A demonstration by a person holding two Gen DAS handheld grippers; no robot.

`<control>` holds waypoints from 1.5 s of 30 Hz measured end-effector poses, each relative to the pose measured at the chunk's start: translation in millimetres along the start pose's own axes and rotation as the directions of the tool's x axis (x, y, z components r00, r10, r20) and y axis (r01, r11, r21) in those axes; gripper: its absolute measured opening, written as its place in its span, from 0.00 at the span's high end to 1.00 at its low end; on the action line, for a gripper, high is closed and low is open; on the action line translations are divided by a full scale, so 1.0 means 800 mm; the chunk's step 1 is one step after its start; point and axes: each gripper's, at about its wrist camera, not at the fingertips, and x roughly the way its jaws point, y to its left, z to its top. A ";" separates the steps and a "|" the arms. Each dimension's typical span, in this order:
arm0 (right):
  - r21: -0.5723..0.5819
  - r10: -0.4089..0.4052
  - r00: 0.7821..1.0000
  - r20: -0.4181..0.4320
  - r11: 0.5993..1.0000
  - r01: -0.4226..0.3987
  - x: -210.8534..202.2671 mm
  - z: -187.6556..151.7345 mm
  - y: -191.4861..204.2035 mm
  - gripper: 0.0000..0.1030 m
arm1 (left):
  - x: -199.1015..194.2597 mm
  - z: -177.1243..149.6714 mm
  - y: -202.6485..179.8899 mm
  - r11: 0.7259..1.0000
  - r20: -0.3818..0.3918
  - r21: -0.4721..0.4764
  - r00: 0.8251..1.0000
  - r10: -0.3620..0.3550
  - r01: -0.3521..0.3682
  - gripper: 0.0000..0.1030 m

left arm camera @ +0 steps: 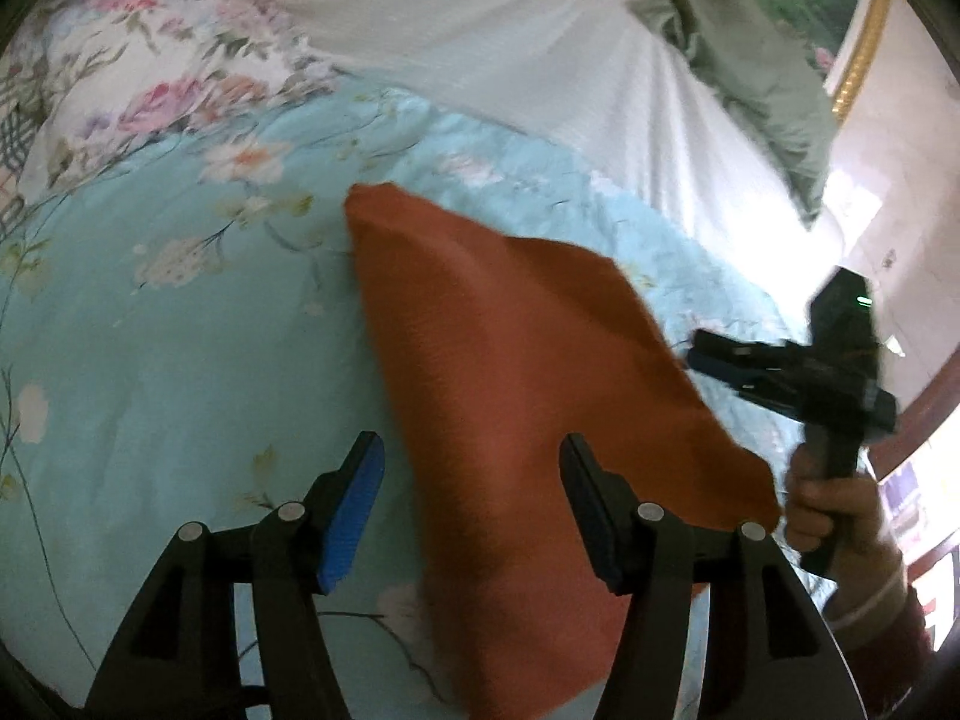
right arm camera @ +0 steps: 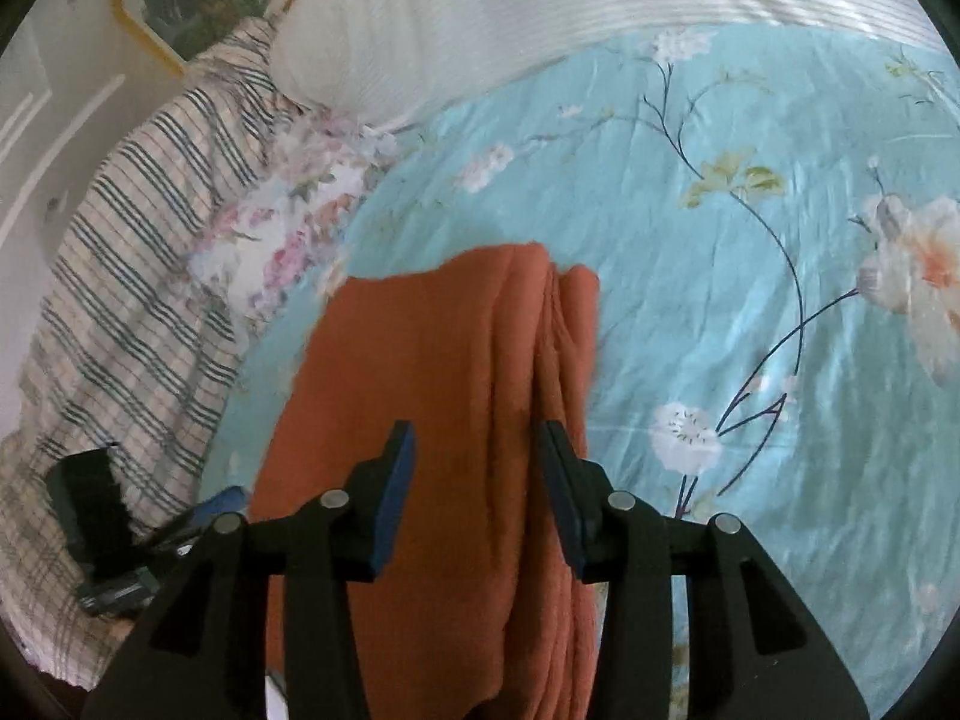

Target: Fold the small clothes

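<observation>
On the left we hold our left gripper (left arm camera: 471, 516) with jaws apart, empty, over the near edge of one orange cloth (left arm camera: 516, 396) lying folded on the blue quilt (left arm camera: 150, 330). To the right, our right gripper (right arm camera: 474, 498) also gapes, gripping nothing. We judge a careless pinch could catch only the top layer, or the quilt, undoing the fold. We count one cloth, two grippers.

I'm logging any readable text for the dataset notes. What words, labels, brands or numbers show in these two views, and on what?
None can be read.
Orange cloth: plain, no tag or print showing.
Blue floral bedspread: flower pattern only.
Left gripper and right gripper: no markings visible.
Colourful items at the left view's right edge: too blurred to tell.
</observation>
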 end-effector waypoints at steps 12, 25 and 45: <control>-0.026 0.030 0.999 -0.039 0.999 -0.031 0.028 0.016 0.012 0.67 | 0.007 0.003 -0.034 0.992 -0.020 0.091 0.997 -0.081 0.082 0.45; 0.108 0.050 0.997 0.061 0.993 -0.057 -0.001 -0.004 -0.043 0.89 | 0.032 0.000 -0.055 0.986 -0.069 0.149 0.995 -0.068 0.078 0.51; -0.035 0.061 0.997 0.042 0.998 -0.059 -0.008 0.035 0.036 0.81 | 0.071 0.074 0.015 0.998 -0.051 -0.027 0.998 0.049 -0.050 0.49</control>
